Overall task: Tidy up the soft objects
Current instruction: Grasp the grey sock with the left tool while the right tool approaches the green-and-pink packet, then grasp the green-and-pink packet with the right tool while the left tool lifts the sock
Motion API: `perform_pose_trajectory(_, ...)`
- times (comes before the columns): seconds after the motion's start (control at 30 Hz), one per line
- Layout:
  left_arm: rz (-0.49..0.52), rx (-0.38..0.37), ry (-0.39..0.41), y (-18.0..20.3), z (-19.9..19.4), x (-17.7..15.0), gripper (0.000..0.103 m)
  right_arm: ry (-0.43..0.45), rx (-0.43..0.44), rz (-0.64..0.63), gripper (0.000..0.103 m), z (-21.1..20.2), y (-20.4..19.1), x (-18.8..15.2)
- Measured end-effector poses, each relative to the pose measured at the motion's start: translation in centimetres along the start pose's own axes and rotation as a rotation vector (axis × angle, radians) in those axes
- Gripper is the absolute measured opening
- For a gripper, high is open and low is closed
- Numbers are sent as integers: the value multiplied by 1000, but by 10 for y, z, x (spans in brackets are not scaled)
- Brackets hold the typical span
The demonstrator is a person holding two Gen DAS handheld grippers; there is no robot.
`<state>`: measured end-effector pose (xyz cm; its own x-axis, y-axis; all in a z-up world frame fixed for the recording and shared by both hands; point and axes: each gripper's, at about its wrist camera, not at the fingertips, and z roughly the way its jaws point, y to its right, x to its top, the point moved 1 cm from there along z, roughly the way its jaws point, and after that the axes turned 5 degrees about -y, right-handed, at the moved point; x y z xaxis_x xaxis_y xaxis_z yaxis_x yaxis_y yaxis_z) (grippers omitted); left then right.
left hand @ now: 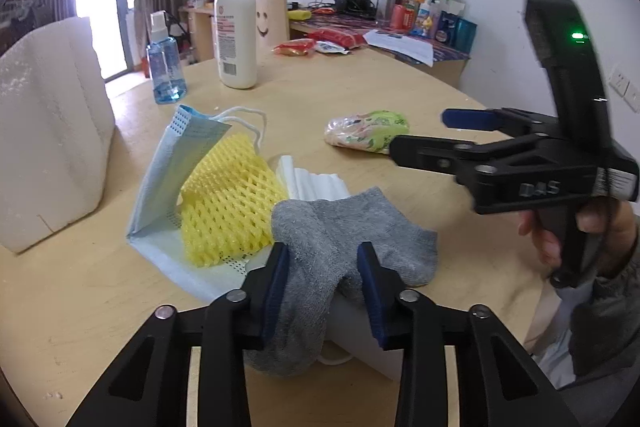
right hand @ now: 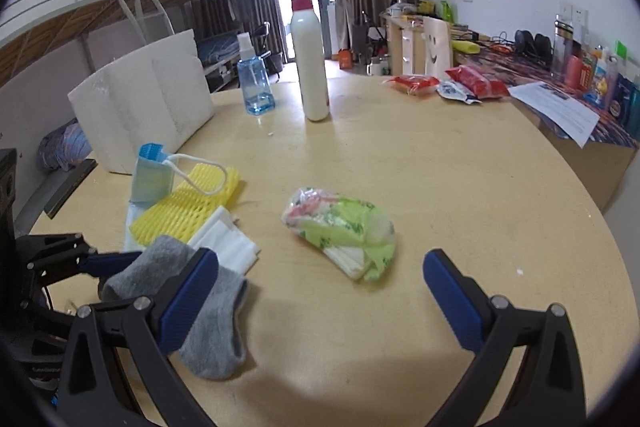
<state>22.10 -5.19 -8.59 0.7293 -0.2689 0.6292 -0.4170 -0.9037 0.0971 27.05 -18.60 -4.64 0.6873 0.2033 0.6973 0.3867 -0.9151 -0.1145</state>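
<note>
My left gripper (left hand: 324, 259) is at the near edge of the table (left hand: 360, 87), and the grey sock (left hand: 340, 227) lies directly in front of it, with its bunched near end between the 2 blue pads. The left pad presses the fabric; the right pad looks just at the fold, so I judge it a pinch on the sock, though not a deep one. The sock's long axis runs from near-left to far-right, and it rests partly on the blue face mask (left hand: 160, 187), the yellow foam net (left hand: 228, 203) and a white foam piece (left hand: 316, 183). My right gripper (right hand: 320, 263) has its jaws wide apart and holds nothing; the green tissue pack (right hand: 344, 231) lies just ahead of it on bare wood, its long axis going from far-left to near-right, so this hand is the nearer 1 for it. The left view shows the pinch itself; the right view hides it behind its own finger, but shows the clear gap in front of the pack.
</note>
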Motion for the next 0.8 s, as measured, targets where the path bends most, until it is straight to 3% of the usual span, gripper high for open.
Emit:
perform_pose_trajectory(0.2,-7,-15,4,-1,0,-1,21,-43,-13,2,103,11,5,10)
perform_pose_trajectory(0.5,-19,-69,21,-3,-4,-1,13,-83,-43,-52,102,23,0,17)
perform_pose_trajectory(0.7,12,-99,60,3,-14,-1,13,-129,-34,-63,74,33,-2,19)
perform_pose_trajectory(0.8,24,-123,69,5,-16,-1,12,-153,-44,-70,71,39,-2,18)
